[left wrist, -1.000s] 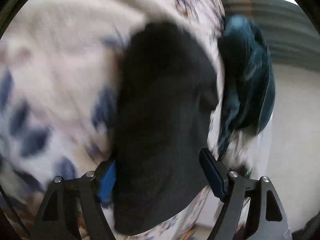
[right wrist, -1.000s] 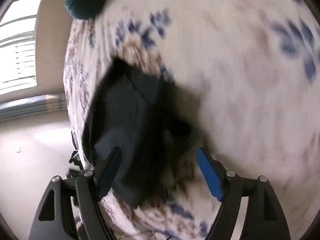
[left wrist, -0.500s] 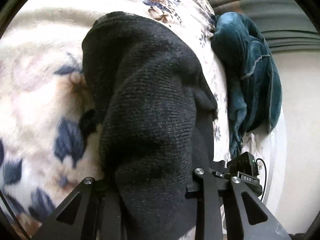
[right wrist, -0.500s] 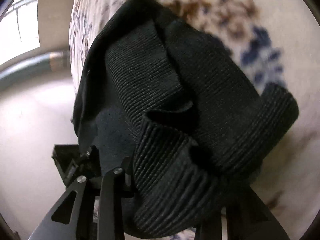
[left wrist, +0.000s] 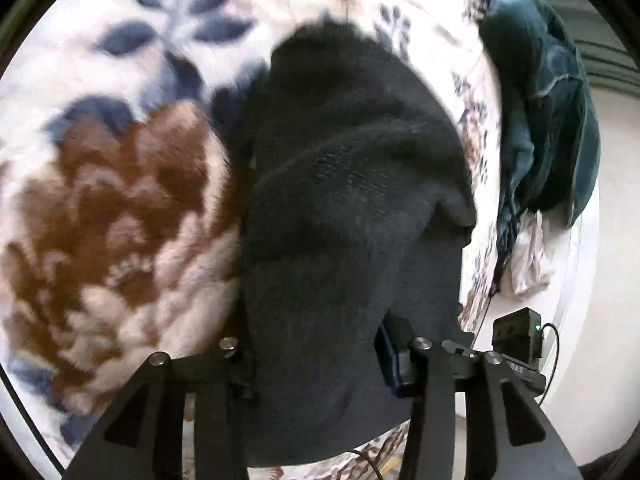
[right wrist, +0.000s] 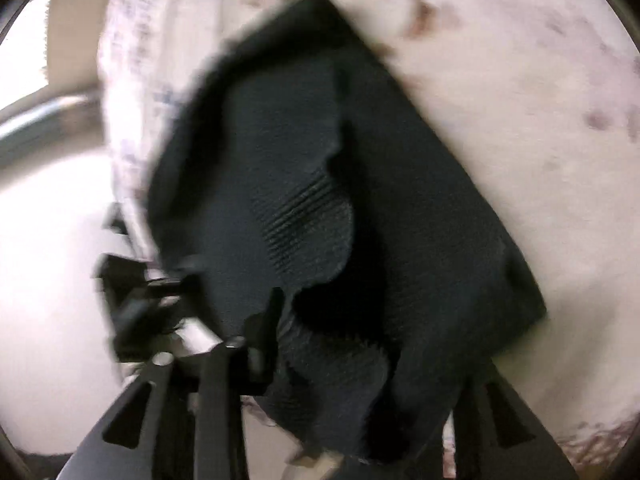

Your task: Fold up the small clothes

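Across both wrist views spreads the floral blanket [left wrist: 120, 208], cream with brown blooms and navy leaves, and on it lies the black knit garment [left wrist: 352, 216], the thing to be folded, bunched and partly doubled over near the blanket's edge. Beyond that edge, in the left wrist view, a teal garment [left wrist: 548, 120] hangs in a heap, with a small black device [left wrist: 516, 332] showing a green light lower down, beside the pale floor.

The left gripper [left wrist: 320, 360] has the near end of the black knit gathered between its jaws; they have just been easing apart again after closing, and they now stand narrow around a thick wad of cloth, the pads apparently still pressing on it. The right gripper [right wrist: 360, 360] likewise has the ribbed hem between its jaws, which have also just opened a little; one finger is buried under the fabric, so I cannot tell how firm the hold is.

The biggest risk, as I judge it, is that the loosened grips let the knit slide out mid-carry, so the fold collapses into a lump. Next, the garment sits close to the blanket's edge, and a pull toward that side could drag it off onto the floor. A smaller worry: the ribbed hem is already curled, and setting it down so would trap a crease.
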`<state>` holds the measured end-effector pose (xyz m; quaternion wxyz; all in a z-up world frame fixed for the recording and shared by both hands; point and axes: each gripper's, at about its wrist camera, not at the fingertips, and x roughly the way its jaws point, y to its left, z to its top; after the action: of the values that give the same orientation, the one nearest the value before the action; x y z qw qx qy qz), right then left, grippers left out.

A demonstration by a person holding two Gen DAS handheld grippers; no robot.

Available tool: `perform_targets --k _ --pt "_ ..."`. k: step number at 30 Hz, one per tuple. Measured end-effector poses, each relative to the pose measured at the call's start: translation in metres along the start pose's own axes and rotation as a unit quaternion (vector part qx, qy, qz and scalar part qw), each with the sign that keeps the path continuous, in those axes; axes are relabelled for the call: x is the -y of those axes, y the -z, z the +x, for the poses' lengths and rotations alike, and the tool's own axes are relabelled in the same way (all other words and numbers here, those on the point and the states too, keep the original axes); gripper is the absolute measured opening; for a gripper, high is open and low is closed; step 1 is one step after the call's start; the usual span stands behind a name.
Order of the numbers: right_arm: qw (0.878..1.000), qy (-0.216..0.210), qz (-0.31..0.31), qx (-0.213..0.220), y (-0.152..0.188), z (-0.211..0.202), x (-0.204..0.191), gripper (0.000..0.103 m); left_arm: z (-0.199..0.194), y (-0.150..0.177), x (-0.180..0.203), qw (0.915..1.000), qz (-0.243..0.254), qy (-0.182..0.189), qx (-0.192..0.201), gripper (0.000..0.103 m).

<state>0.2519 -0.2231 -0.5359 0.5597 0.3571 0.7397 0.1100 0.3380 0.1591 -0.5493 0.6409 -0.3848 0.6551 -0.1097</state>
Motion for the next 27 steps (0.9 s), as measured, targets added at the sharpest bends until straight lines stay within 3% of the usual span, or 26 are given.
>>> perform_targets --k 2,3,4,5,6,10,13,16,18,19,20,21,23,27 --pt "1.000 0.025 -0.008 0.014 -0.007 -0.010 0.002 0.056 -0.013 0.007 0.012 0.9996 0.019 -0.020 0.009 0.043" --pt "0.999 0.034 -0.010 0.028 -0.011 -0.022 0.004 0.056 -0.023 0.014 0.018 0.9980 0.033 -0.049 0.023 0.049" --pt "0.998 0.044 -0.007 0.040 -0.013 -0.033 0.007 0.056 -0.030 0.018 0.022 0.9958 0.039 -0.076 0.034 0.058" --pt "0.997 0.056 -0.001 0.052 -0.018 -0.042 0.009 0.056 -0.038 0.025 0.022 0.9928 0.042 -0.103 0.046 0.077" --pt "0.995 0.074 0.008 0.073 -0.024 -0.056 0.011 0.056 -0.045 0.033 0.022 0.9878 0.042 -0.136 0.063 0.084" --pt "0.988 0.101 -0.017 0.119 -0.053 -0.092 0.002 0.056 -0.058 0.062 -0.013 0.9645 0.018 -0.242 0.105 0.085" --pt "0.986 0.093 -0.057 0.128 -0.084 -0.095 -0.026 0.056 -0.041 0.073 -0.055 0.9580 -0.034 -0.268 0.096 0.085" --pt "0.981 0.102 -0.103 0.130 -0.101 -0.084 -0.056 0.056 -0.022 0.075 -0.085 0.9572 -0.056 -0.270 0.087 0.086" --pt "0.981 0.109 -0.115 0.114 -0.110 -0.059 -0.074 0.056 -0.017 0.072 -0.087 0.9590 -0.049 -0.263 0.094 0.103" --pt "0.983 0.104 -0.107 0.108 -0.110 -0.048 -0.076 0.046 -0.013 0.069 -0.087 0.9593 -0.047 -0.262 0.093 0.103" --pt "0.987 0.087 -0.093 0.102 -0.117 -0.041 -0.075 0.016 -0.009 0.067 -0.089 0.9574 -0.049 -0.270 0.091 0.103" --pt "0.989 0.075 -0.084 0.098 -0.119 -0.032 -0.078 0.003 -0.005 0.063 -0.089 0.9549 -0.053 -0.278 0.089 0.103" --pt "0.986 0.078 -0.085 0.118 -0.126 -0.021 -0.086 0.000 0.004 0.057 -0.085 0.9502 -0.056 -0.296 0.081 0.103" --pt "0.973 0.096 -0.115 0.178 -0.115 -0.042 -0.107 0.000 0.013 0.045 -0.083 0.9473 -0.070 -0.304 0.071 0.103"
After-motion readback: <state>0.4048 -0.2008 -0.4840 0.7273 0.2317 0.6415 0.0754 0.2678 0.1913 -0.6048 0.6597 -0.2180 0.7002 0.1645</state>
